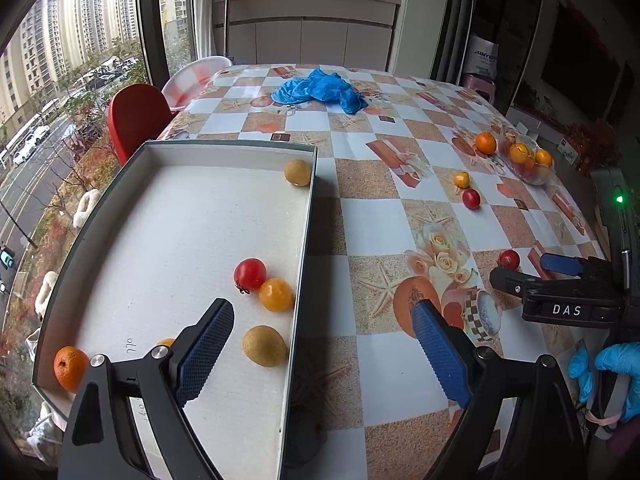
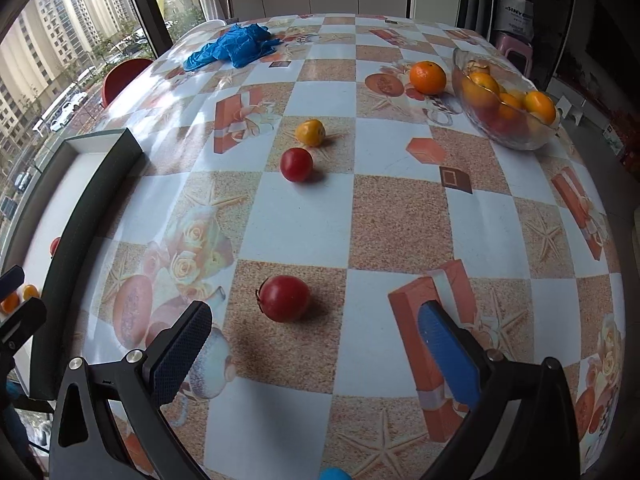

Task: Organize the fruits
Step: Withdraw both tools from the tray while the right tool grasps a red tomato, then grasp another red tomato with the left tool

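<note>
A white tray [image 1: 168, 208] with a dark rim holds a red tomato [image 1: 250, 274], a yellow tomato [image 1: 276, 294], two tan fruits [image 1: 265, 346], and an orange [image 1: 70, 367]. My left gripper [image 1: 324, 344] is open and empty, straddling the tray's right rim. My right gripper [image 2: 314, 344] is open and empty just in front of a red tomato [image 2: 285, 298] on the table. Farther off lie another red tomato [image 2: 296, 164], a yellow tomato [image 2: 310, 132] and an orange [image 2: 427, 77]. The right gripper also shows in the left wrist view [image 1: 532, 270].
A glass bowl [image 2: 516, 136] of oranges stands at the table's far right. Crumpled blue gloves [image 2: 234, 46] lie at the far side. A red chair [image 1: 136, 116] stands by the window at the left. The tablecloth [image 2: 400, 220] is checked.
</note>
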Tool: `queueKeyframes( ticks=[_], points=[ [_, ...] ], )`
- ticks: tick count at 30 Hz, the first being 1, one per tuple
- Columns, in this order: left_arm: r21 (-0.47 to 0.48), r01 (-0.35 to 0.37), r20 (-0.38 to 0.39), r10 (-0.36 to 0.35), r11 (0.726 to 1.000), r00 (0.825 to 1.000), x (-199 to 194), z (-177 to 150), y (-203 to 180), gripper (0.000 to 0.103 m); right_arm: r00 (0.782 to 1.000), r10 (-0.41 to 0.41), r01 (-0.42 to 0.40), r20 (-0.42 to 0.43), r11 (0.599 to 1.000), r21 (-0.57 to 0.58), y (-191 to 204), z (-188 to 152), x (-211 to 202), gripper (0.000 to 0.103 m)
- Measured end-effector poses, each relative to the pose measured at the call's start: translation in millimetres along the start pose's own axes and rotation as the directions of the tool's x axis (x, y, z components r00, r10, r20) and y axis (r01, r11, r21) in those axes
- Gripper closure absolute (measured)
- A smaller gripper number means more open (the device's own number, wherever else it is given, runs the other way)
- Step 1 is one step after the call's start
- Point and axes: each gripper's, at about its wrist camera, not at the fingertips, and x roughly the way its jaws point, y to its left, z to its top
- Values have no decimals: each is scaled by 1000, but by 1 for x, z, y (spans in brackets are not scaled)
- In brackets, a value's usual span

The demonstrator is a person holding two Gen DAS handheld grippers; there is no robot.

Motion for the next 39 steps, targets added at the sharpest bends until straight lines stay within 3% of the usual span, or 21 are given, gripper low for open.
queueKeyframes(
  ticks=[6,15,26,28,32,34,36,39],
  points=[
    [10,23,-10,-22,1000,1000,1,6,-9,11,999,-46,47,14,997,-60,-2,-12,1,0],
    [63,68,6,-69,996,998,-2,29,-38,11,997,-30,37,75,996,-87,-8,-17,1,0],
    [98,62,74,-69,993,995,-10,83,-55,11,997,-15,22,79,995,-100,1,-9,3,1],
    [94,61,76,-68,994,995,-7,91,-56,11,996,2,10,93,992,-124,8,-8,3,6],
    [92,77,54,-83,993,995,4,98,-62,11,993,14,7,116,984,-177,21,-7,0,28],
    [103,75,41,-80,992,996,11,99,-68,11,992,20,3,124,983,-183,21,-7,-2,44],
    [113,81,27,-85,990,996,18,100,-76,11,991,38,-14,129,983,-183,18,-7,-4,77],
    [132,91,11,-93,987,996,28,100,-89,11,986,91,-72,143,988,-136,1,-8,-8,76]
  ],
)
